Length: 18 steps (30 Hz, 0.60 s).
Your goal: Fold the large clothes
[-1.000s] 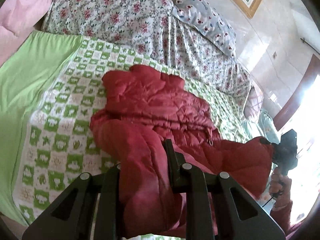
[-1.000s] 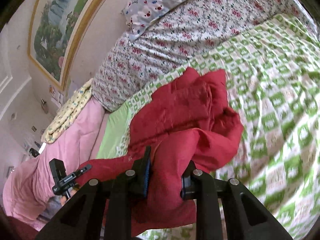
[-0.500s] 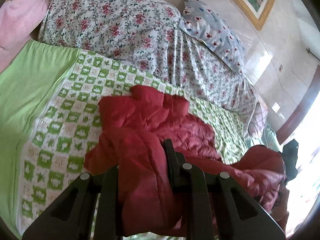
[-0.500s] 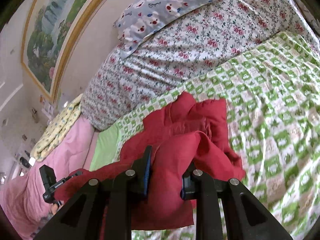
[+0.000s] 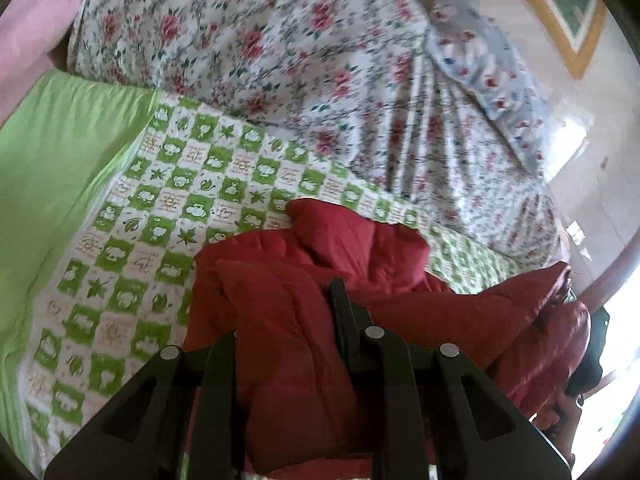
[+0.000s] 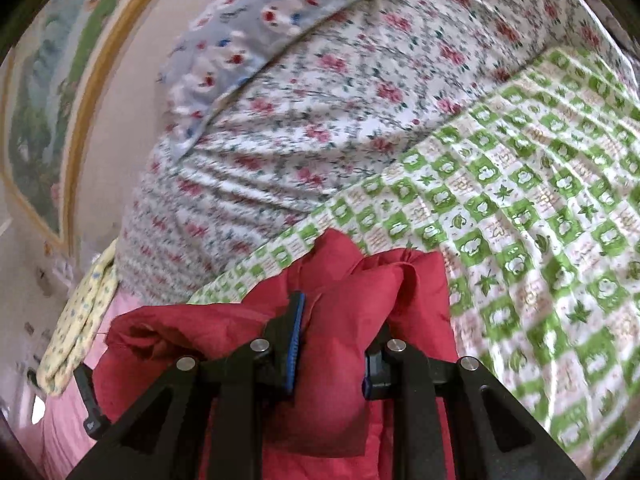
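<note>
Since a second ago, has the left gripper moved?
Yes. The left gripper, shut on the red jacket, has carried it toward the floral quilt, which now looms much larger and closer in the left wrist view.

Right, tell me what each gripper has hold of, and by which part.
Both are shut on the red padded jacket: the left gripper and the right gripper each pinch a bunched fold of it. Which part cannot be told.

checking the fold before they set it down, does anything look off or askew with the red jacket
Nothing damaged or spilled. The red jacket is bunched and uneven rather than flat: both the left gripper and the right gripper are clamped on puffy folds, over the green checked blanket.
</note>
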Available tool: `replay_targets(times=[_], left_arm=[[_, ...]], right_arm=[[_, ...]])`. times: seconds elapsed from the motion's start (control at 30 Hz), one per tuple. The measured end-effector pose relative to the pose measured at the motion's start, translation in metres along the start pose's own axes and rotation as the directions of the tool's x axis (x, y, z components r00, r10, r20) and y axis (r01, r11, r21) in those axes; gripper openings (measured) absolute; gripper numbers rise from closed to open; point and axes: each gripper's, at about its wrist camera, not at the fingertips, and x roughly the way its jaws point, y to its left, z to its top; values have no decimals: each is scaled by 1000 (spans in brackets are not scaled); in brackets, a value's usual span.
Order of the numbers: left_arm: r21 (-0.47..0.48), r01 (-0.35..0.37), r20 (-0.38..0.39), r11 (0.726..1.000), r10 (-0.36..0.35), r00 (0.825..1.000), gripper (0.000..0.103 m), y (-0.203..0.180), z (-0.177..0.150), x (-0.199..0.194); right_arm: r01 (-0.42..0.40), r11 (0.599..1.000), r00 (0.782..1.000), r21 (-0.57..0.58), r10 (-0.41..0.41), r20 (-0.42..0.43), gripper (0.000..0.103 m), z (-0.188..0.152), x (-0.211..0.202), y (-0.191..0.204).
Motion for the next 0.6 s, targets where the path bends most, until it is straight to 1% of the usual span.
replay_targets(times=[0.13,0.27,0.3,0.37,0.43,0.53,0.6], left_arm=[[-25,-30,-36,999,29,999,18,11,13,37],[-23,-56,-66,998,55,996,19,15,21,71],[-23,-59,-71,998,57,996,20,16,24,79],[-26,-58,-78,998,56,995,21,18,28,92],[-41,-54,-89,998,50,995,21,23,31,104],[-97,-38,-126,995,26,992,23,34,35,121],[-135,-10,-129,991,-8,992,24,41,37,123]], right_arm=[[36,998,999,48,-35,-21,22,13,37,-17],[69,994,997,82,-66,-40,23,20,68,-33],[75,993,997,90,-72,-40,23,21,74,-36],[91,990,995,111,-86,-44,24,23,88,-44],[89,986,995,138,-83,-49,26,23,100,-53],[98,982,994,159,-90,-60,27,22,118,-64],[91,979,995,180,-81,-65,27,20,126,-71]])
